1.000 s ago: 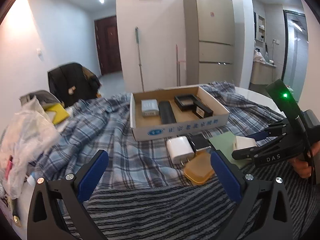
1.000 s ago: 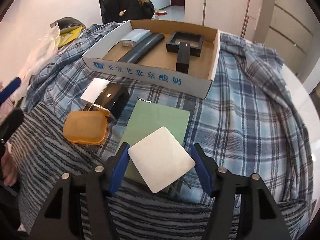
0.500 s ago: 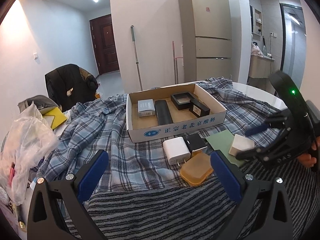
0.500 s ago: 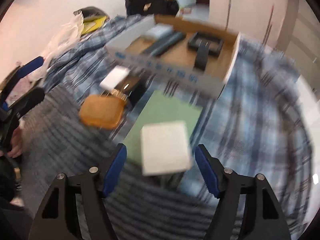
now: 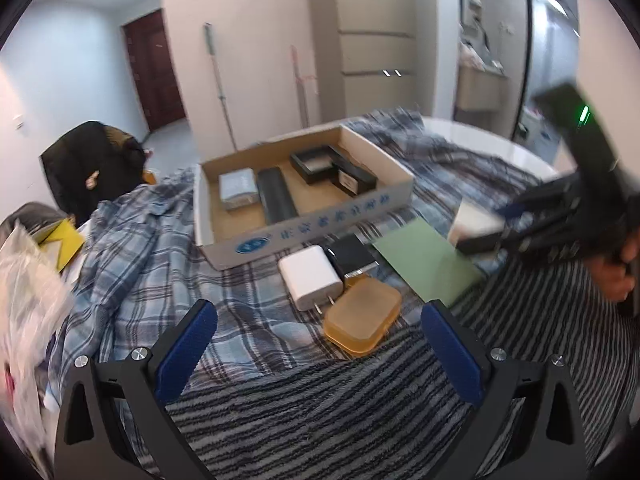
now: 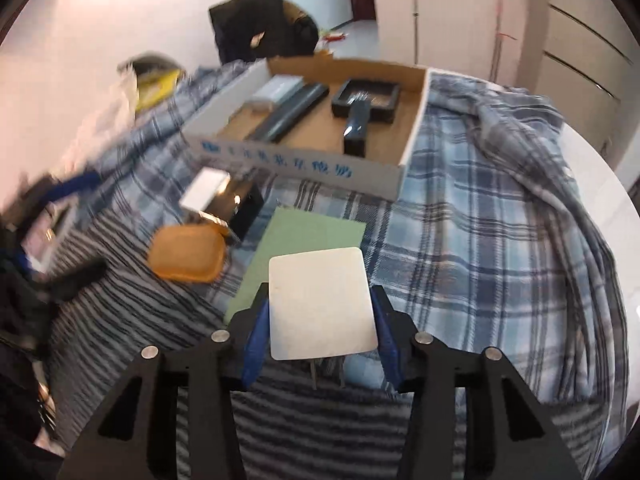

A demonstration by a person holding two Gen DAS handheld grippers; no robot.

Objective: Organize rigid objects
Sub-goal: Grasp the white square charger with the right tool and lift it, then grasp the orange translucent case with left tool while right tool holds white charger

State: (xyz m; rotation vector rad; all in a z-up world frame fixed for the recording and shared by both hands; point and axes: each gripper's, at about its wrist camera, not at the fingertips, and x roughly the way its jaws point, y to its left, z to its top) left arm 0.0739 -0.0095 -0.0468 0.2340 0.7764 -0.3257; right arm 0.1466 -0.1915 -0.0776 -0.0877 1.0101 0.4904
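Note:
My right gripper is shut on a white charger block, its prongs hanging below, lifted above the green card. In the left wrist view the right gripper holds that white block at the right. My left gripper is open and empty, low over the striped blanket, just short of an orange case, a white plug adapter and a black box. The cardboard box behind holds a grey pack, a black bar and black trays.
A plaid cloth covers the round white table. A striped blanket lies at the front. A plastic bag and yellow item sit far left. A chair with a dark jacket stands behind.
My right gripper has closed on the white charger block and lifted it off the green card. The left gripper has moved a little closer to the items, still open.

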